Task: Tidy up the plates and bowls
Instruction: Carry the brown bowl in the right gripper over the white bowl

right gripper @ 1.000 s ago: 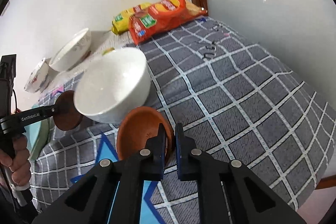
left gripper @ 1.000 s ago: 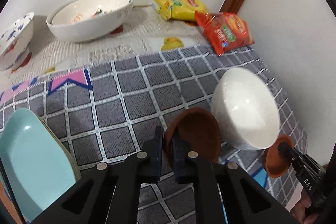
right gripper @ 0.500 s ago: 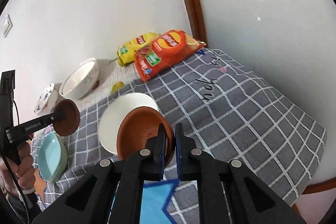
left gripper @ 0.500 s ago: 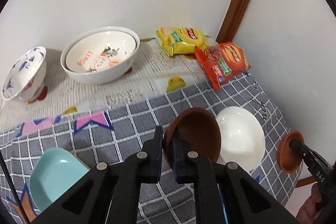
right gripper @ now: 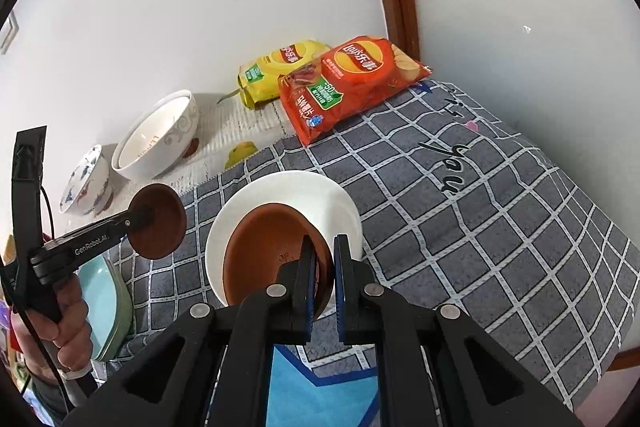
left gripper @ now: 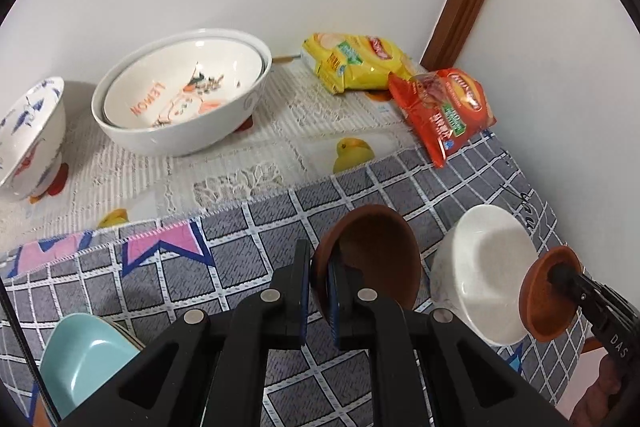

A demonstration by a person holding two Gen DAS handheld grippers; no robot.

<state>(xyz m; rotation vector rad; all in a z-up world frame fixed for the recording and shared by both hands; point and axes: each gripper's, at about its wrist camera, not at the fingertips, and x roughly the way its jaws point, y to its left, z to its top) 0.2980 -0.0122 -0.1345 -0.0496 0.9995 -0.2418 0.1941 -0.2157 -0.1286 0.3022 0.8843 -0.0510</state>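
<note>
My left gripper (left gripper: 319, 267) is shut on the rim of a brown saucer (left gripper: 380, 255) and holds it in the air over the grey checked cloth; it also shows in the right wrist view (right gripper: 158, 221). My right gripper (right gripper: 322, 267) is shut on the rim of a second brown saucer (right gripper: 268, 259), held above a plain white bowl (right gripper: 316, 195). In the left wrist view that bowl (left gripper: 484, 267) stands at the right, with the right gripper's saucer (left gripper: 546, 295) beside it.
Two nested white bowls (left gripper: 180, 95) and a blue-patterned bowl (left gripper: 28, 135) stand at the back by the wall. Yellow (left gripper: 352, 63) and red (left gripper: 444, 111) crisp bags lie in the corner. Stacked teal plates (left gripper: 84, 355) sit at the near left edge.
Both grippers have lifted higher with their saucers. The right saucer has moved over the white bowl. The left gripper has drifted slightly toward the back bowls.
</note>
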